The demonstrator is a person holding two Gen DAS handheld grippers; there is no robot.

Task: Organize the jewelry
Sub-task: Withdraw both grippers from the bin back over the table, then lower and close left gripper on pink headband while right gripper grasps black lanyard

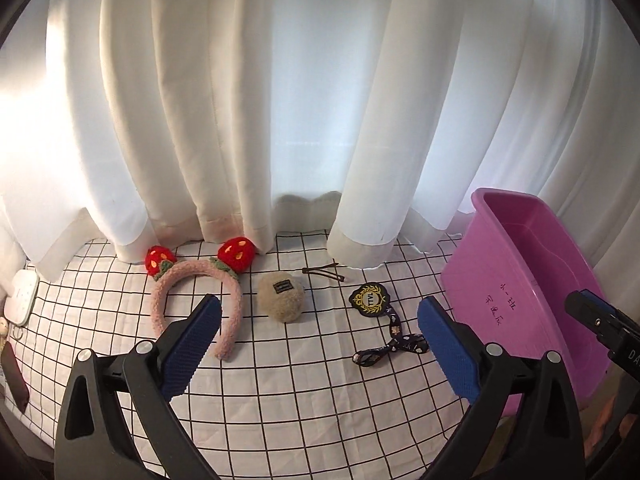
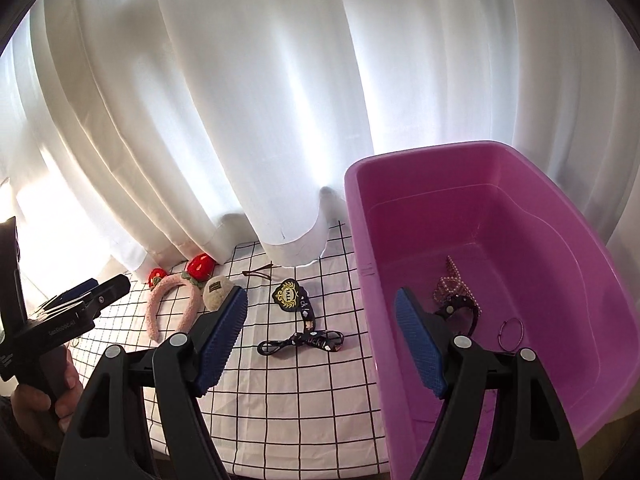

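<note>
**Both claws wide and empty above the checked cloth**

My left claw (image 1: 320, 320) is spread wide with nothing between its blue pads (image 1: 192, 344). It hangs over the middle of the checked cloth (image 1: 300, 400). Just past its left pad lies the pink headband (image 1: 196, 280) with two red strawberries, its open ends toward me. Straight ahead between the pads sits the beige fluffy hair clip (image 1: 282, 296), and behind that, near the cloth's far edge under the white curtain (image 1: 240, 100), a thin brown hair pin (image 1: 324, 272). Close to the right pad lies the dark strap (image 1: 394, 334) with its black and gold badge.

My right claw (image 2: 320, 328) is likewise wide open and holds nothing. Its left finger is over the cloth, its right finger over the pink tub (image 2: 540, 208), which stands at the cloth's right edge. The dark strap (image 2: 302, 340) lies on the cloth between the fingers, just left of the tub wall. Inside the tub, just beyond the right pad, rest a pearl bracelet (image 2: 452, 280), a dark hair clip (image 2: 460, 308) and a thin ring (image 2: 510, 334). The left claw's body shows at the far left of this view, over the cloth's left side.
</note>
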